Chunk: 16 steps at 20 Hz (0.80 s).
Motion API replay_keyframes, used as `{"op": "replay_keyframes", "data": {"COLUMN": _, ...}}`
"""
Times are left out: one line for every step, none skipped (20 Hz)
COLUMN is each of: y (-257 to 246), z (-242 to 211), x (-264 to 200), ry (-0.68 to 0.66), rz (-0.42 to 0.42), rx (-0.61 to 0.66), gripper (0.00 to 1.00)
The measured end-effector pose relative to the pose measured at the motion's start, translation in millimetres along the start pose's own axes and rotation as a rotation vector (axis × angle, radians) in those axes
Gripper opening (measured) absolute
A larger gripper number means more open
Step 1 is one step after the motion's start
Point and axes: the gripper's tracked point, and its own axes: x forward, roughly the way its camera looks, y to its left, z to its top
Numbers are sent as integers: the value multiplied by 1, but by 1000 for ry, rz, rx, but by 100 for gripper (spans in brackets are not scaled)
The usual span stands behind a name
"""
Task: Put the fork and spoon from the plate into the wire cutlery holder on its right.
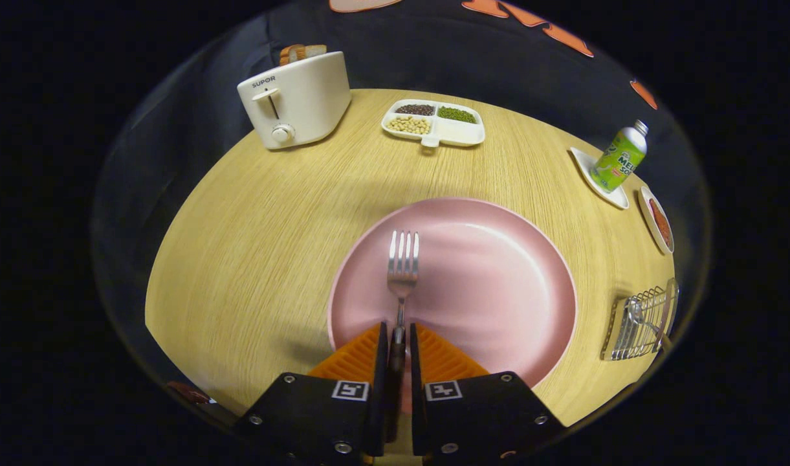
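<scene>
A metal fork points away from me over the pink plate, its tines over the plate's left half. My gripper is shut on the fork's handle, which runs back between the two fingers. The wire cutlery holder stands on the table to the right of the plate. A spoon rests inside it, bowl toward the plate.
A white toaster with bread slices stands far left. A divided white tray of beans sits at the back. A green bottle on a white dish and a small dish of red food stand far right.
</scene>
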Motion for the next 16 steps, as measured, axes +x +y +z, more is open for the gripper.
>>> {"op": "replay_keyframes", "data": {"y": 0, "z": -1, "x": 1, "ry": 6, "rz": 3, "rx": 4, "gripper": 14}}
{"op": "replay_keyframes", "data": {"y": 0, "z": -2, "x": 1, "ry": 11, "rz": 7, "rx": 9, "gripper": 11}}
{"op": "replay_keyframes", "data": {"y": -1, "z": -3, "x": 0, "ry": 17, "rz": 11, "rx": 14, "gripper": 10}}
{"op": "replay_keyframes", "data": {"y": -4, "z": -3, "x": 0, "ry": 19, "rz": 5, "rx": 20, "gripper": 8}}
{"op": "replay_keyframes", "data": {"y": -6, "z": -3, "x": 0, "ry": 25, "rz": 0, "rx": 29, "gripper": 7}}
{"op": "replay_keyframes", "data": {"y": -5, "z": -3, "x": -3, "ry": 20, "rz": 18, "rx": 31, "gripper": 5}}
{"op": "replay_keyframes", "data": {"y": -7, "z": 1, "x": -6, "ry": 0, "rz": 20, "rx": 27, "gripper": 5}}
{"op": "replay_keyframes", "data": {"y": -11, "z": 6, "x": -12, "ry": -26, "rz": 20, "rx": 28, "gripper": 5}}
{"op": "replay_keyframes", "data": {"y": -15, "z": 11, "x": -17, "ry": -44, "rz": 24, "rx": 38, "gripper": 5}}
{"op": "replay_keyframes", "data": {"y": -21, "z": 13, "x": -23, "ry": -54, "rz": 20, "rx": 48, "gripper": 5}}
{"op": "replay_keyframes", "data": {"y": -29, "z": 16, "x": -30, "ry": -67, "rz": 15, "rx": 55, "gripper": 5}}
{"op": "replay_keyframes", "data": {"y": -37, "z": 21, "x": -36, "ry": -85, "rz": 5, "rx": 66, "gripper": 5}}
{"op": "replay_keyframes", "data": {"y": -46, "z": 25, "x": -44, "ry": -99, "rz": 1, "rx": 78, "gripper": 5}}
{"op": "replay_keyframes", "data": {"y": -54, "z": 29, "x": -53, "ry": -114, "rz": -4, "rx": 91, "gripper": 5}}
{"op": "replay_keyframes", "data": {"y": -65, "z": 33, "x": -61, "ry": -132, "rz": -15, "rx": 104, "gripper": 5}}
{"op": "replay_keyframes", "data": {"y": -75, "z": 34, "x": -69, "ry": -144, "rz": -25, "rx": 114, "gripper": 5}}
